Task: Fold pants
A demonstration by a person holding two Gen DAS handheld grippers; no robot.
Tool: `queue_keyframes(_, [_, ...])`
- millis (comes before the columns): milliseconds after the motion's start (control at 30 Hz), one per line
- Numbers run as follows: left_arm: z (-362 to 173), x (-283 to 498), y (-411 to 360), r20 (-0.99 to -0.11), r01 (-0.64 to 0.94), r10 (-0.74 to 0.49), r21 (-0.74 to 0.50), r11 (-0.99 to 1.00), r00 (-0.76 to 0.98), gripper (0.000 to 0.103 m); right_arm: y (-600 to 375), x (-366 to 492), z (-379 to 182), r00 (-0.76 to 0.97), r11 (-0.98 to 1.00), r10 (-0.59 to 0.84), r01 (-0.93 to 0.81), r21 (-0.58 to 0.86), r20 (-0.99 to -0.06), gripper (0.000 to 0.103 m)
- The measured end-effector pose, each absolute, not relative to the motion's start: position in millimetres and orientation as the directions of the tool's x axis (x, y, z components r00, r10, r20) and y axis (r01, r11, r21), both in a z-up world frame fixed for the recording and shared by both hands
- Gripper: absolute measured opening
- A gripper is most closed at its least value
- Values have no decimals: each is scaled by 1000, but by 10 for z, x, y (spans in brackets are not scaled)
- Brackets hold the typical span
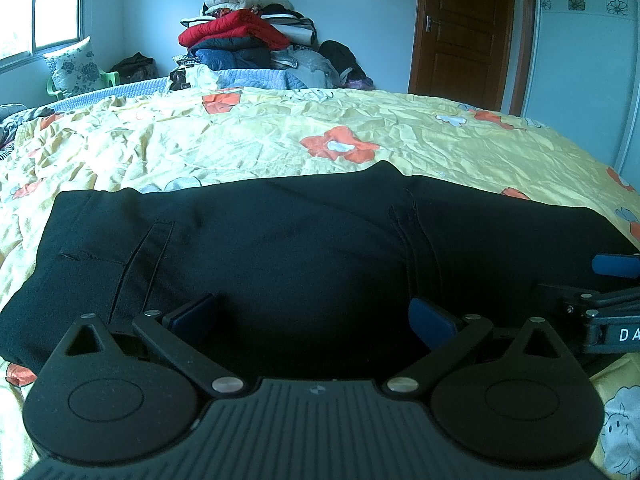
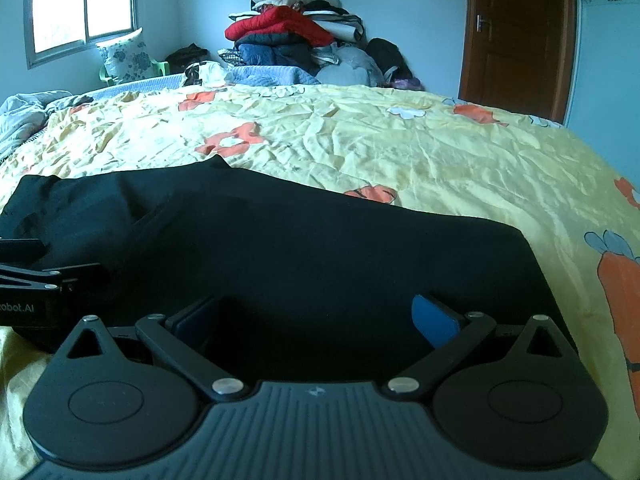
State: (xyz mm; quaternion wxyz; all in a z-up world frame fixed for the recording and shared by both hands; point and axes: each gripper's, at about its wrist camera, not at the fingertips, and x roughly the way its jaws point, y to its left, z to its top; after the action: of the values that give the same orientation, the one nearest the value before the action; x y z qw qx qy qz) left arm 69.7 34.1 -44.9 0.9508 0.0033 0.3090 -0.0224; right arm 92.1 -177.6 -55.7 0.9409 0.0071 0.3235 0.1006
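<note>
We see black pants (image 1: 304, 248) flat on bedsheet (image 1: 248, 136); left gripper (image 1: 312, 320), right gripper (image 2: 316, 320) gaping at 6 o'clock edge, likely readying pinch.

Home bedroom, bed (image 1: 400, 136) (floral yellow sheet), heaped clothes (image 1: 244, 36), wooden door (image 1: 464, 28)

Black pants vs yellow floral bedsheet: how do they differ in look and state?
The black pants are plain, dark fabric; the yellow floral bedsheet is pale with orange flowers. The pants lie fairly smooth in a compact slab; the bedsheet is creased all over and spreads across the bed. The pants lie on top, the bedsheet underneath. Both are flat cloth, and neither is gripped: the left tongs and right tongs stand open.
</note>
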Motion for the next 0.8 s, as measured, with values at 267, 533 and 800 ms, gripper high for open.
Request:
queue_keyframes(267, [-450, 693, 341, -588, 45, -40, -7, 999, 808, 103, -1776, 926, -550, 770, 980, 193, -184, 78, -608, 103])
queue_keyframes(533, [-449, 693, 342, -587, 45, -41, -8, 999, 808, 103, -1772, 934, -555, 770, 980, 191, -184, 75, -608, 103])
queue_keyframes(800, [-447, 692, 342, -588, 45, -41, -8, 999, 808, 103, -1776, 938, -548, 770, 980, 192, -184, 76, -608, 103])
